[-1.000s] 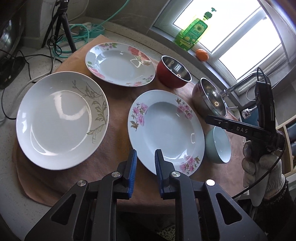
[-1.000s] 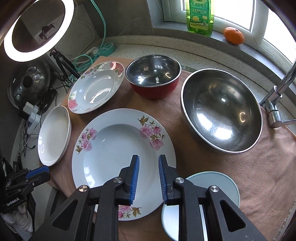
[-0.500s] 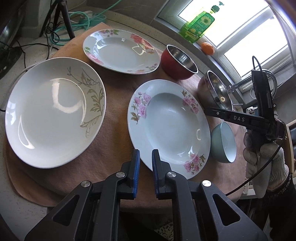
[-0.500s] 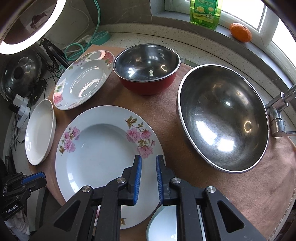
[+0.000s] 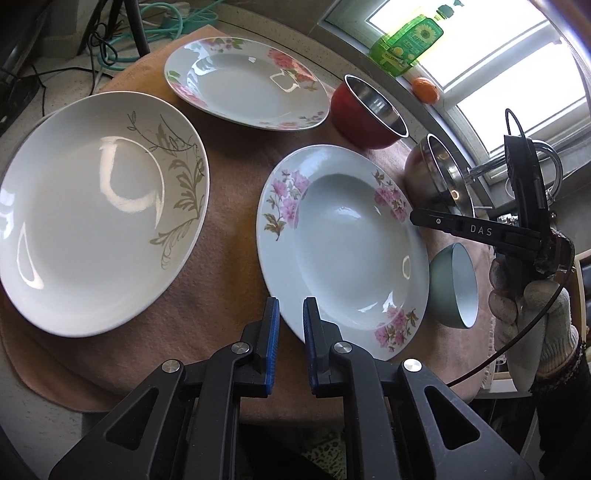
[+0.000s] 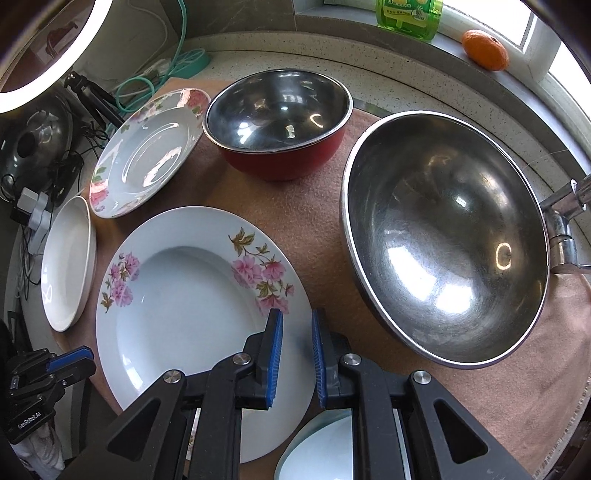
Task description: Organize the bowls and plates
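Observation:
On a brown mat lie a white plate with a leaf pattern (image 5: 99, 210), a deep pink-flowered plate (image 5: 343, 247) and a second flowered plate (image 5: 247, 83) behind. A red bowl (image 6: 277, 122), a large steel bowl (image 6: 447, 236) and a small pale-blue bowl (image 5: 454, 291) stand to the right. My left gripper (image 5: 290, 325) hovers at the near rim of the deep flowered plate, jaws slightly apart and empty. My right gripper (image 6: 297, 339) hovers over that plate's right rim (image 6: 207, 291), jaws slightly apart and empty, with the pale-blue bowl (image 6: 325, 450) under it.
A green soap bottle (image 6: 408, 16) and an orange (image 6: 484, 50) sit on the window sill. A tap (image 6: 565, 221) stands right of the steel bowl. Cables, a tripod (image 6: 92, 98) and a ring light are at the left.
Both grippers have moved forward over the mat toward the dishes. Their jaws narrowed a little, then reopened slightly. No dish has moved.

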`<action>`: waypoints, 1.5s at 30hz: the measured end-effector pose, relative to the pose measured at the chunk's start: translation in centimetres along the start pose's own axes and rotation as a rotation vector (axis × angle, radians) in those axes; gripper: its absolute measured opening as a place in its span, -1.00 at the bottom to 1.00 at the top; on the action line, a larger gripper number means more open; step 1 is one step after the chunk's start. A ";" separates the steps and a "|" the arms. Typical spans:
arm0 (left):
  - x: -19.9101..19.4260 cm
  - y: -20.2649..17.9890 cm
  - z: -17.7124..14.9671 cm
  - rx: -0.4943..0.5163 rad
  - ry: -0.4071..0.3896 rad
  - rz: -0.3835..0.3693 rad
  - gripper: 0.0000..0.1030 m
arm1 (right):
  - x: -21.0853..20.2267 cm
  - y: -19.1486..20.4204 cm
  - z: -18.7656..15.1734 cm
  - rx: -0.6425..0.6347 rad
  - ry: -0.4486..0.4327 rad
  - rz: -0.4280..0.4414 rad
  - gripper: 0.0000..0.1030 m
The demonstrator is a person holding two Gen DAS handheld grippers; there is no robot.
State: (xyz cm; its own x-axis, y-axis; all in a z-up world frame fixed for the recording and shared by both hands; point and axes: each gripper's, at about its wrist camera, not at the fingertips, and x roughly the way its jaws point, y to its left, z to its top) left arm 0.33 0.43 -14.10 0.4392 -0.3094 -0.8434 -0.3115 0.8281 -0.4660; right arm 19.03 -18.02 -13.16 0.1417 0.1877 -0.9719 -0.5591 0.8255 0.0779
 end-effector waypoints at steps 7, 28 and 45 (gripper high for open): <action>0.6 0.2 0.2 -0.010 0.019 -0.001 -0.78 | 0.3 -0.2 0.3 -0.007 0.011 -0.006 -0.71; 1.7 0.4 0.5 -0.027 0.048 -0.005 -0.75 | 1.3 1.0 0.6 -0.040 0.059 -0.021 -0.47; 1.4 0.6 0.5 -0.027 0.035 -0.006 -0.75 | 1.5 1.8 0.2 -0.039 0.061 -0.027 -0.40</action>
State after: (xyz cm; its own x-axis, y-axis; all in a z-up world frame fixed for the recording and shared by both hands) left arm 1.19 0.76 -15.42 0.4118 -0.3310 -0.8490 -0.3321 0.8131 -0.4781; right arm 18.41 -16.14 -14.40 0.1077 0.1318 -0.9854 -0.5875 0.8080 0.0439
